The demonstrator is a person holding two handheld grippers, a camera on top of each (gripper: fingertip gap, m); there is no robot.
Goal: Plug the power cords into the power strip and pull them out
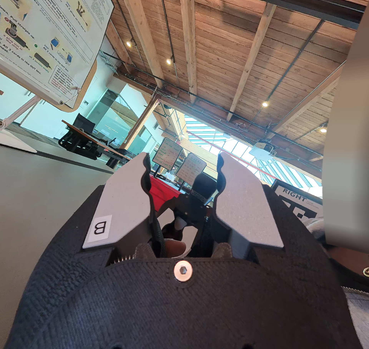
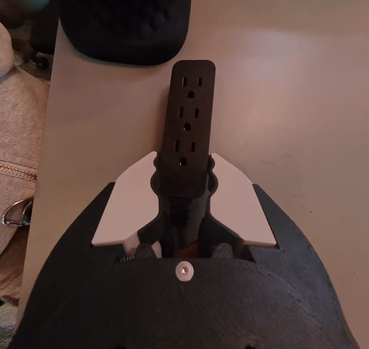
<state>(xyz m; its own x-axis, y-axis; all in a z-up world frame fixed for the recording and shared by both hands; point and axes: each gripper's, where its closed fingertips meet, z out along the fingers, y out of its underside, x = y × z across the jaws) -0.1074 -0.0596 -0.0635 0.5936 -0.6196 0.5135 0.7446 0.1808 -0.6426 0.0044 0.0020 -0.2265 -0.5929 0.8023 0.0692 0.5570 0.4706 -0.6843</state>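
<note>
Right, no power cords in view, and the power strip (image 2: 188, 127)'s own lead is hidden between the fingers. Right gripper (image 2: 184, 171) is clamped on its near end; 3 sockets, all empty, strip over a pale table (image 2: 279, 100). Left gripper (image 1: 182, 177) gapes, empty, tilted up at a timber ceiling (image 1: 229, 40) w/ 5 spotlights lit.

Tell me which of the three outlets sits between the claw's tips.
The bottom outlet on the power strip, flanked by the right claw; the other two lie beyond.
</note>
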